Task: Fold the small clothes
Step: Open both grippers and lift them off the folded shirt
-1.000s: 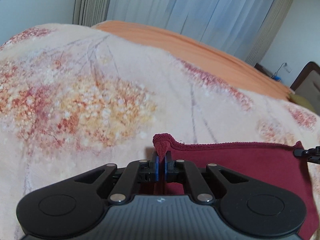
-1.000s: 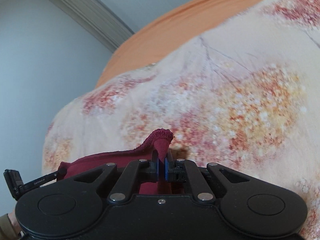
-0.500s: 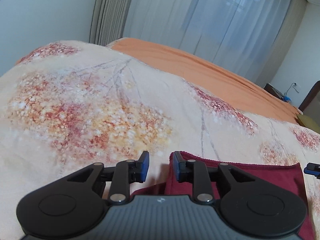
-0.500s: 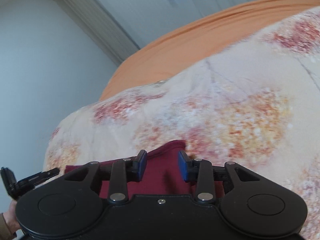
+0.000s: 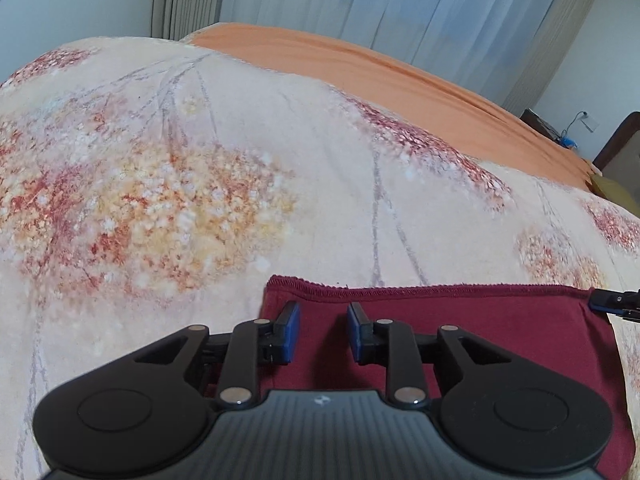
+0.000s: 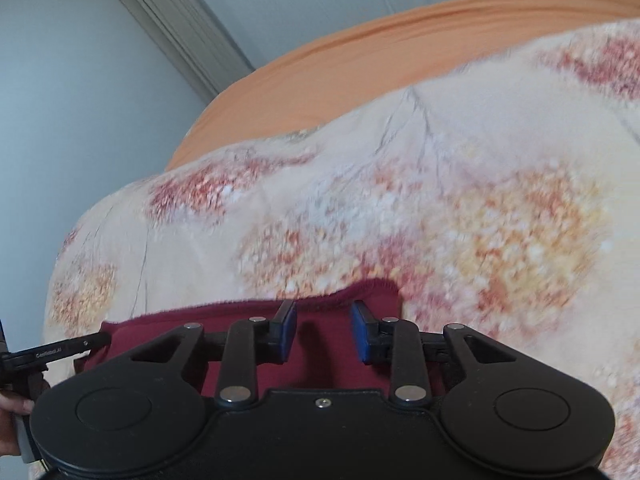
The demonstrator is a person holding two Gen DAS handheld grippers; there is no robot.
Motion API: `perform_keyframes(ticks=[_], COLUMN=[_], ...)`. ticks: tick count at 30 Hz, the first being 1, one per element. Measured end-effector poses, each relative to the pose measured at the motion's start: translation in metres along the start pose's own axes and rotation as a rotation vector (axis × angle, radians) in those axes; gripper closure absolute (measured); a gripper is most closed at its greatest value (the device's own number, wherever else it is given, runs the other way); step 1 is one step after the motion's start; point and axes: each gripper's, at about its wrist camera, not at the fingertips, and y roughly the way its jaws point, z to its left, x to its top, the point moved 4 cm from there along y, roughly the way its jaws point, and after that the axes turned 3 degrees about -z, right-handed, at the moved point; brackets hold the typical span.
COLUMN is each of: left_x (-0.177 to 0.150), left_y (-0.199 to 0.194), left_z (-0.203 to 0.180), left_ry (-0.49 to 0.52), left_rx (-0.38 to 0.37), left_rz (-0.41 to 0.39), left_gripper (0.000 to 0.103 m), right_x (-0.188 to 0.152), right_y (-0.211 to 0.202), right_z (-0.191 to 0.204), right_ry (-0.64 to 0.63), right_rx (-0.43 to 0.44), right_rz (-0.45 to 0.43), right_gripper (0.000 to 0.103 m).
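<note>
Both grippers have let go since a second ago: each then pinched a raised corner of the garment, and now each stands with jaws apart and nothing between them.

Landmark: maroon garment (image 5: 480, 320), one item, lying flat on the bed, its hemmed far edge straight in the left wrist view.

Left of the garment: floral bedspread (image 5: 200, 184), one, cream with red and yellow blossom print and thin grey branch lines; the garment rests directly on it.

At the garment's left corner: left gripper (image 5: 323, 334), jaws open, blue pads over the cloth; contact with it cannot be told.

At the garment's right corner: right gripper (image 6: 323, 332), jaws open, blue pads over the cloth, whose corner there is slightly humped. The picture is blurred.

Beyond the garment: orange sheet (image 5: 380, 68), one, covering the far part of the bed.

Behind that: sheer white curtains (image 5: 360, 4), with a pleated beige drape at each side, against pale walls.

Far right of the garment: wall socket (image 5: 588, 120) with a cable, above a dark piece of furniture.

Count: two grippers, one garment, one bedspread, one sheet.
</note>
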Motion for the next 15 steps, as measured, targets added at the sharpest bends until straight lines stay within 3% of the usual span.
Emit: perform_keyframes(ticks=[1, 6, 11, 13, 15], left_x=[0.001, 0.004, -0.005, -0.012, -0.021], left_y=[-0.002, -0.014, -0.030, -0.036, -0.043], left_z=[0.000, -0.006, -0.017, -0.022, -0.028], left_ry=[-0.004, -0.008, -0.004, 0.006, 0.019], left_rx=[-0.002, -0.020, -0.049, -0.063, -0.081], left_rz=[-0.002, -0.014, -0.016, -0.008, -0.003], left_gripper=[0.075, 0.068, 0.059, 0.056, 0.049], right_x=[0.002, -0.004, -0.032, -0.045, -0.056], right_y=[-0.004, -0.015, -0.013, -0.010, -0.006], right_z=[0.004, 0.042, 0.083, 0.097, 0.108], right_ry=[-0.011, -0.091, -0.140, -0.169, -0.195], right_rx=[0.006, 0.086, 0.159, 0.173, 0.179], right_rz=[-0.010, -0.004, 0.050, 0.073, 0.093], right_gripper=[0.062, 0.055, 0.038, 0.026, 0.025])
